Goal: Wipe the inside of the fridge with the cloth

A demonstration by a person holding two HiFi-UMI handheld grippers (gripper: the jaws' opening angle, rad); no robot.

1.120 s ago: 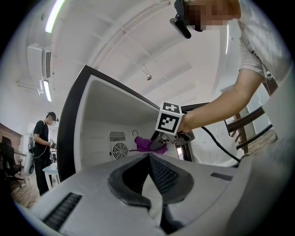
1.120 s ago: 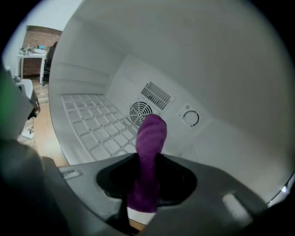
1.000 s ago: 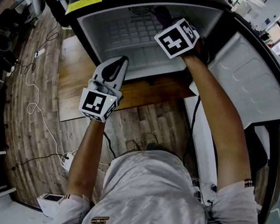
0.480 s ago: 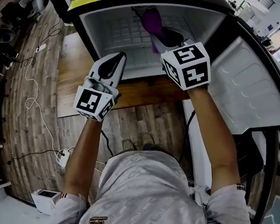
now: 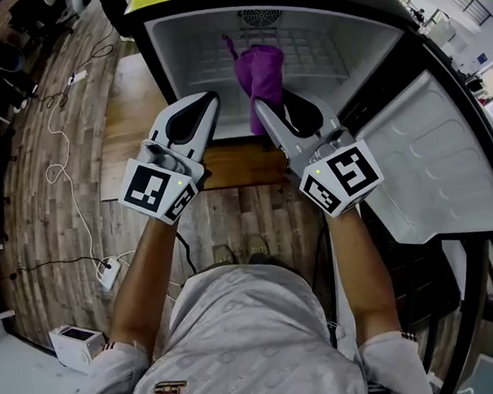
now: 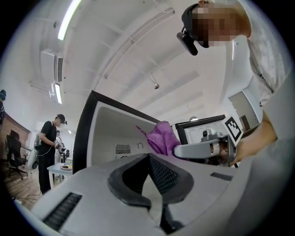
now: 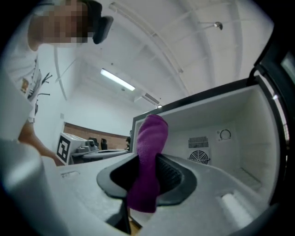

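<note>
wood floor (image 5: 68,213) is showing beneath an open fridge (image 5: 176,56); the purple cloth (image 5: 265,71) is sitting at the fridge's mouth, over the bare white interior; the right gripper (image 5: 262,116) is clamping it between its jaws, with cloth sticking out past them on both sides; the left gripper (image 5: 209,105) is hovering just beside it at the fridge's front edge, jaws pressed together on nothing; the door (image 5: 439,155) is standing open at the right; a fan grille (image 5: 259,18) is showing on the back wall
</note>
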